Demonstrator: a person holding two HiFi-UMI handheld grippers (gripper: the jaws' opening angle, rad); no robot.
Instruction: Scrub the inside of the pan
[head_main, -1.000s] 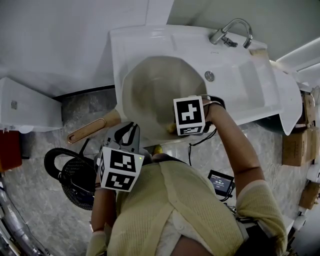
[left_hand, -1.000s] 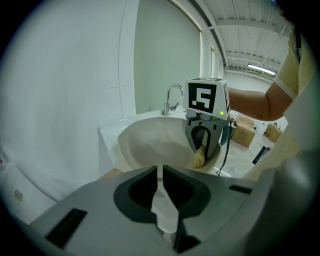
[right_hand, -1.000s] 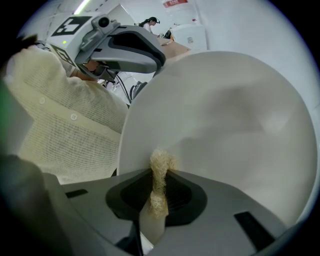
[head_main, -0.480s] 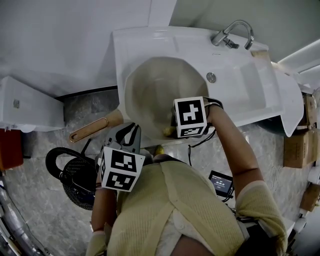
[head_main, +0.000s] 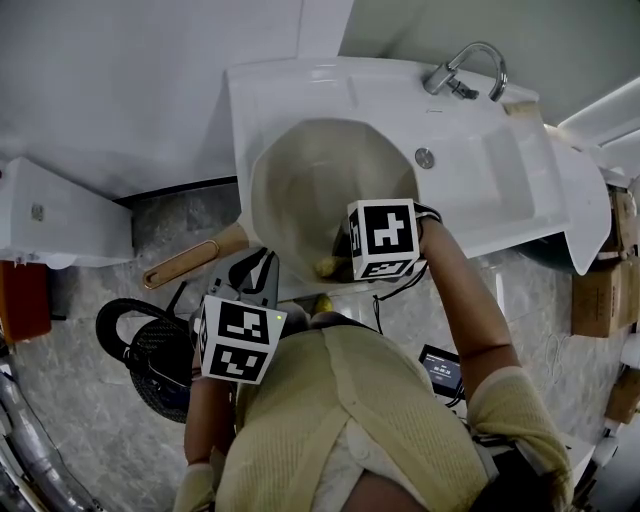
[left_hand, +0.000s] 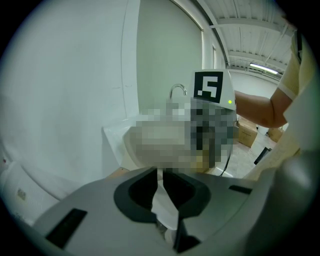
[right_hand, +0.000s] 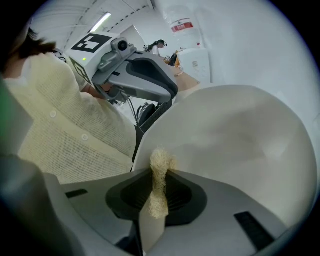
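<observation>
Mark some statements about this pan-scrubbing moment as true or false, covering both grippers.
1. The right gripper pinches a pale fibrous scrubber between its fingers. True.
2. The pan stands on the floor. False: it rests over the white sink.
3. The left gripper is open and empty. False: its fingers are shut on the pan's rim.
4. The pan's wooden handle sticks out past the sink's left side. True.
5. The scrubber touches the faucet. False: it is inside the pan.
</observation>
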